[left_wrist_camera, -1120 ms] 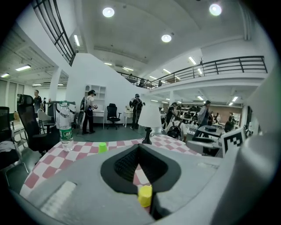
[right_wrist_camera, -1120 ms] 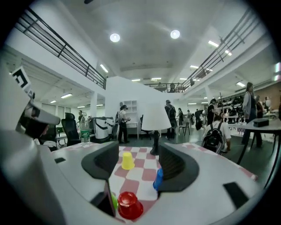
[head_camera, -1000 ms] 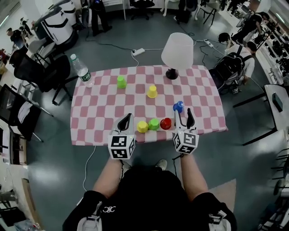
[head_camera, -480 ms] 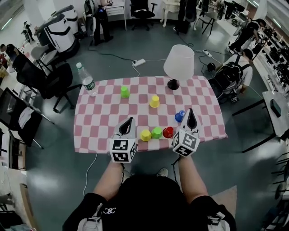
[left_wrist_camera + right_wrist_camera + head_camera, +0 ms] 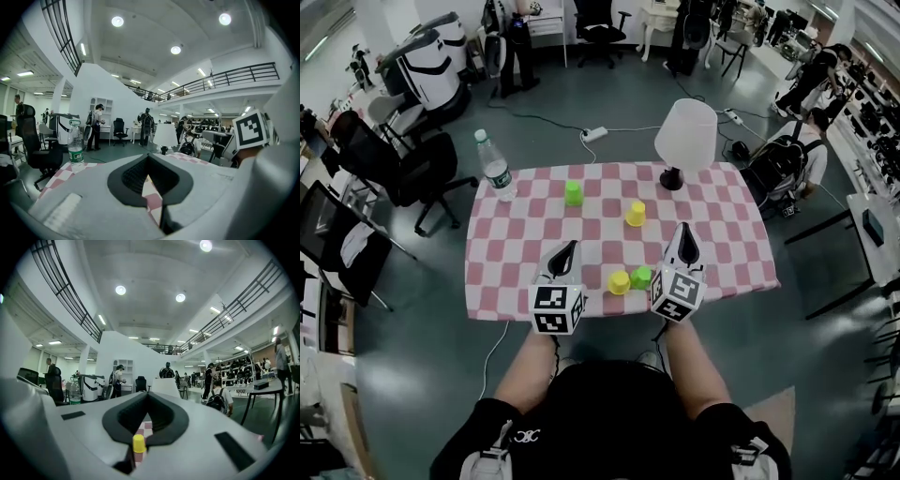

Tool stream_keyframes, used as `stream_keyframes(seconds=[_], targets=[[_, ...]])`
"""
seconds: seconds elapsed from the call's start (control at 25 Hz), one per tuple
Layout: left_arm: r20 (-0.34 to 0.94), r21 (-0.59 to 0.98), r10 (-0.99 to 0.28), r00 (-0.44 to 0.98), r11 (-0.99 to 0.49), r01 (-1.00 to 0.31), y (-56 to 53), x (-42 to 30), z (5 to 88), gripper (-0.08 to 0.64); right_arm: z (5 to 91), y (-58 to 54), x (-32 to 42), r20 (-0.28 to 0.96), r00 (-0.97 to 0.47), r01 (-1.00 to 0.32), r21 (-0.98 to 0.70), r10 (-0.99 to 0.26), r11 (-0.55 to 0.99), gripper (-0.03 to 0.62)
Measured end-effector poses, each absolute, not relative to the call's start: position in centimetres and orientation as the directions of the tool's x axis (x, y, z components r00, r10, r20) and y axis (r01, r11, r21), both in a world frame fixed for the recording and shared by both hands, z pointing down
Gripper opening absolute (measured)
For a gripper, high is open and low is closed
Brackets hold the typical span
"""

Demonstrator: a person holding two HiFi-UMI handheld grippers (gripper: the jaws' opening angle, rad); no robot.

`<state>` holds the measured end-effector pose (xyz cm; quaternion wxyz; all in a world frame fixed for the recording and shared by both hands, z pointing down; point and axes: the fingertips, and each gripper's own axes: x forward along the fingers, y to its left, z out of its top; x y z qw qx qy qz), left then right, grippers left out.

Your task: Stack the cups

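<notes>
A table [image 5: 516,267] in pink-and-white checked cloth stands on a polished grey floor [image 5: 619,94] in a tall, white-walled hall. A lamp [image 5: 686,134] with a white shade sits at the table's 1 o'clock corner. Black office chairs [image 5: 417,173] crowd the 10 o'clock side. A white power strip [image 5: 594,134] lies on the floor at 12 o'clock, and a pale desk [image 5: 861,211] stands at 3 o'clock. Overhead, round ceiling lights [image 5: 120,290] glow beside a black-railed balcony [image 5: 243,298].

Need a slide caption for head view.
Shut left gripper and right gripper flank yellow cup and green cup at checkered table's near edge; two more cups, water bottle, lamp beyond.
</notes>
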<state>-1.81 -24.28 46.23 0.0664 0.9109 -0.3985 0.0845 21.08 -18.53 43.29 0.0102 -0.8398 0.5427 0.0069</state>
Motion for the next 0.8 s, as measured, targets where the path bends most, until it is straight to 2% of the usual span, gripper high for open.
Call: stream_keyframes(seconds=[0.8], targets=[[0.153,0.091,-0.782,0.604,-0.597,-0.797,-29.6,-18.6,45.4,0.015,43.0,-26.5,-0.9,-0.048,0.141,-0.989,0.031,-0.989,-0.143,0.005]])
